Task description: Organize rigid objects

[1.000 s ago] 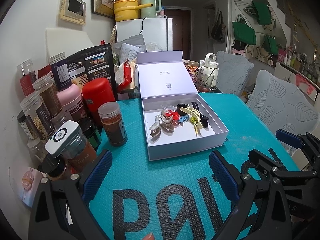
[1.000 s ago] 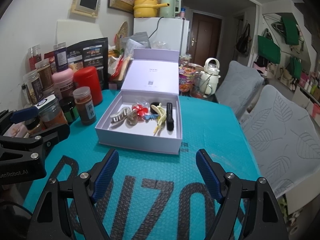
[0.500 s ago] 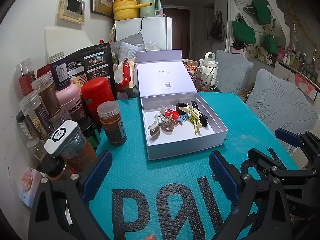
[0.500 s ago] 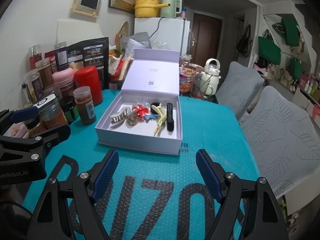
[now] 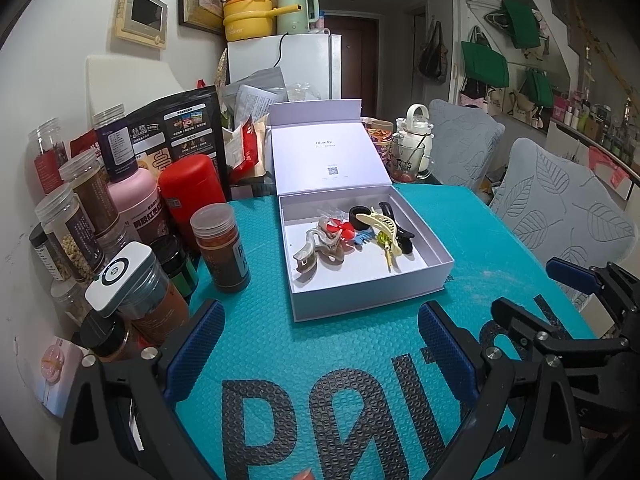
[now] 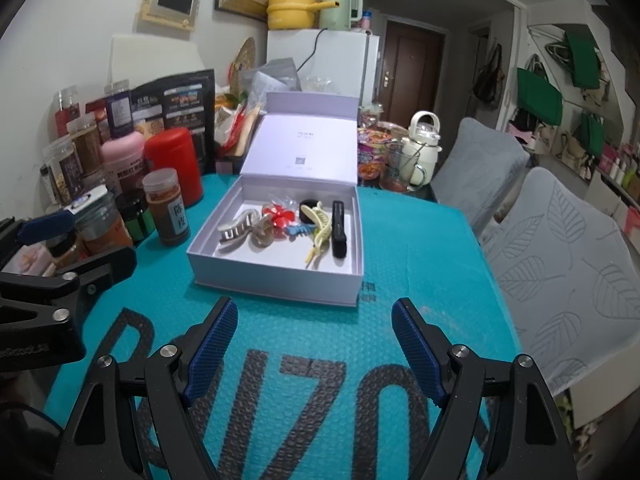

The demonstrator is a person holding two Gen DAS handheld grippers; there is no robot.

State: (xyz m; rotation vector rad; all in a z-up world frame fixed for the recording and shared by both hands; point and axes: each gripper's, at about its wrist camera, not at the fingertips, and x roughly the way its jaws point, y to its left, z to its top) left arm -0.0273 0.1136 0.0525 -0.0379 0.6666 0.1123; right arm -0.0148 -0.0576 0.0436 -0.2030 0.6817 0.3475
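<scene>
I've got both grippers hovering over the teal mat — left gripper (image 5: pixel 318 344) spread wide and empty, right gripper (image 6: pixel 312 338) just as wide, nothing held. The lavender box (image 6: pixel 276 276) sits at frame centre, lid up, with the hair clips (image 6: pixel 280 226) already clustered inside: grey claw, red flower, cream claw, black barrette. I see nothing loose on the mat, so sorting looks about done — maybe closing the lid is left.
</scene>
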